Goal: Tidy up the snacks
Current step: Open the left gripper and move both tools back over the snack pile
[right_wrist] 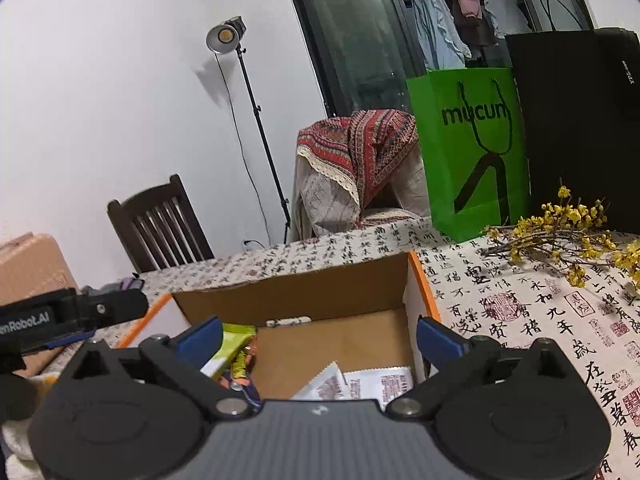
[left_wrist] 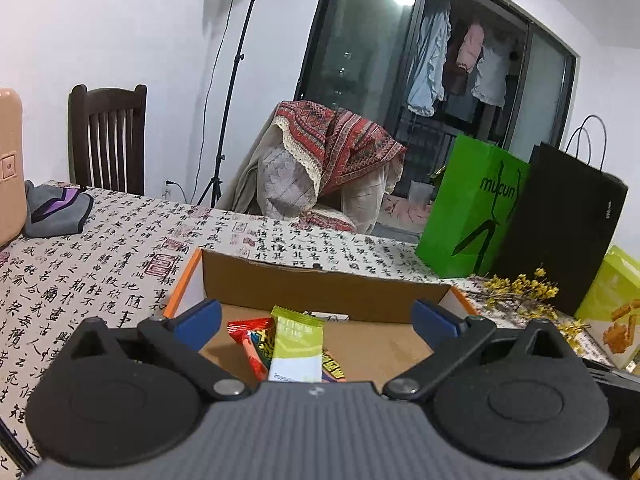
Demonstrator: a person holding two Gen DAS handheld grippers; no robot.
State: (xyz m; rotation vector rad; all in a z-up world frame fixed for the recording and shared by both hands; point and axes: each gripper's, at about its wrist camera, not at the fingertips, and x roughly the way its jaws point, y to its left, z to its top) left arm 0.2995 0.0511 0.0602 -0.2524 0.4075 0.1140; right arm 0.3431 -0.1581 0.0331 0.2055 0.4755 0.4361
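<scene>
So both sets of tongs are hanging over the open cardboard box [left_wrist: 320, 284] on the desk [left_wrist: 100, 264], each pointing down into it at a slant. The left tongs [left_wrist: 316, 318] are standing wide apart with nothing between the blue pads, and the right tongs [right_wrist: 318, 340] are looking the same, spread fully and empty.

The snacks are all sitting inside the box already. Under the left tongs there's a lime-green wrapper [left_wrist: 298, 344] lying with its long axis running pretty much straight away from the tongs, top edge crimped, paler toward the near end. It's lying on top of a red packet [left_wrist: 250, 338] that's angling off to the left, and there's another printed packet poking out on its right, too covered to read. Over on the right side of the box floor, two white sachets [right_wrist: 360, 386] with reddish print are lying flat and overlapping, right below the right tongs and partly hidden by the tool body.

My guess is this batch is dropped in and the next move is going for something outside the box. The yellow-green carton [left_wrist: 612, 312] at the desk's right edge, beside the yellow flower sprigs [right_wrist: 560, 236], is looking like a candidate, and the right hand is nearer to that side.
</scene>
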